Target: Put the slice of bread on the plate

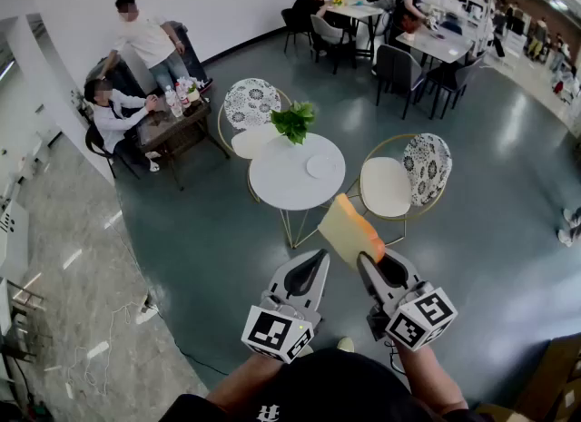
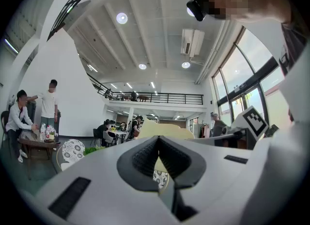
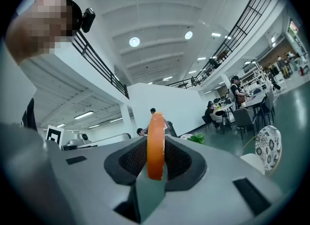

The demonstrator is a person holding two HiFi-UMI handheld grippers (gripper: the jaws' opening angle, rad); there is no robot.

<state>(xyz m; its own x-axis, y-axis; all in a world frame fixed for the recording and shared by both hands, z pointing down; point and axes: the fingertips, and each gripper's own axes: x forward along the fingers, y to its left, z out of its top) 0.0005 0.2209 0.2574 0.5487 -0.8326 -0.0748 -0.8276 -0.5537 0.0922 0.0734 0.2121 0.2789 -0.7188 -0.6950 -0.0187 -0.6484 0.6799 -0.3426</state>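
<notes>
The slice of bread [image 1: 349, 228], pale yellow with an orange crust, is held upright in the air by its lower edge in my right gripper [image 1: 366, 260]. In the right gripper view the slice of bread [image 3: 155, 144] stands edge-on between the dark pads, which press on it. My left gripper [image 1: 318, 262] hangs just left of it, jaws together and empty. From the left gripper view the bread [image 2: 167, 129] shows just beyond the closed jaws. The white plate [image 1: 322, 167] lies on a round white table [image 1: 283, 180], farther ahead and below.
A green plant [image 1: 293, 121] stands at the table's far edge. Two patterned chairs [image 1: 251, 107] [image 1: 405, 175] flank the table. People sit at a dark table [image 1: 172, 125] at the left and at tables [image 1: 434, 44] at the back. A cable [image 1: 191, 357] lies on the floor.
</notes>
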